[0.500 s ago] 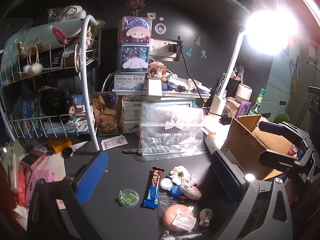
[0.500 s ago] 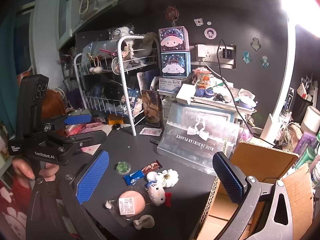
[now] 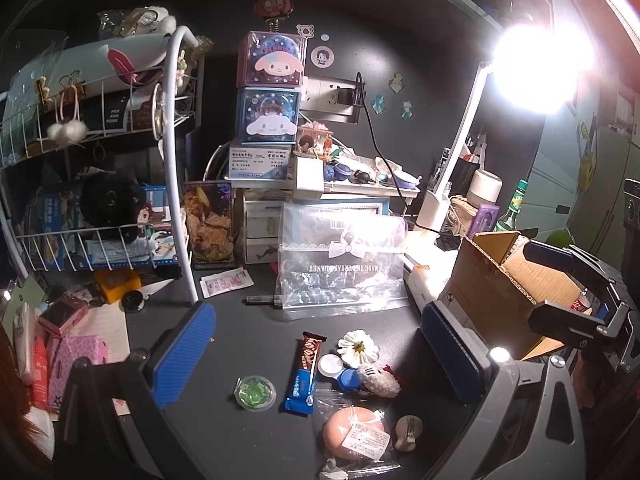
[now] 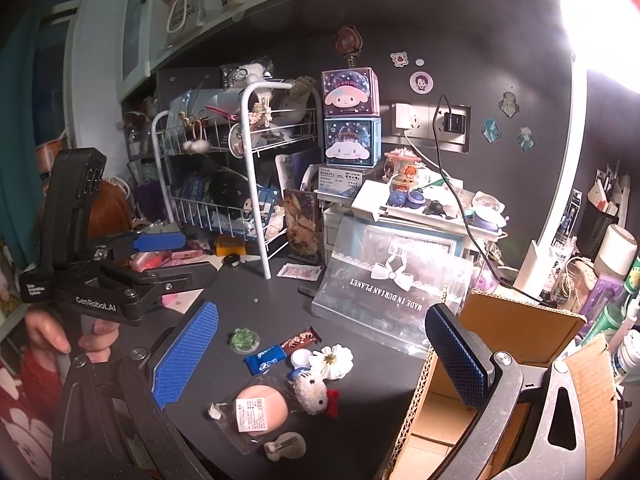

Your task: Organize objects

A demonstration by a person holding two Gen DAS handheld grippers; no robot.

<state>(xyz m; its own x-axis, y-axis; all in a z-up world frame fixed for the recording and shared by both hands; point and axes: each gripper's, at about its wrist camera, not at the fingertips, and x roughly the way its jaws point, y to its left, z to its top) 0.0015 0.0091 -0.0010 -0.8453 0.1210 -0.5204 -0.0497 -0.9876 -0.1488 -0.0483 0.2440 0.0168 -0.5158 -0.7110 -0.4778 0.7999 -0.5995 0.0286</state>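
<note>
1. Left wrist view looks over a dark tabletop (image 3: 224, 320) set against a dark wall, with a bright desk lamp (image 3: 540, 68) glaring at upper right and a white wire rack (image 3: 176, 168) crowded with things at left.
2. Compared with half a second ago, nothing on the tabletop has shifted; both views match the earlier ones closely.
3. Left tongs (image 3: 316, 354) gape wide and hold nothing; right tongs (image 4: 324, 354) likewise stand wide open and empty, above the open cardboard box (image 4: 516, 320).
4. Loose items lie clustered near the front edge: a green-filled cup (image 3: 255, 393), a chocolate bar (image 3: 306, 372), a white flower (image 3: 358, 346), a plush cat (image 4: 310, 392) and a packaged pink sponge (image 3: 356, 432).
5. A clear zip bag (image 3: 340, 264) stands behind them.
</note>
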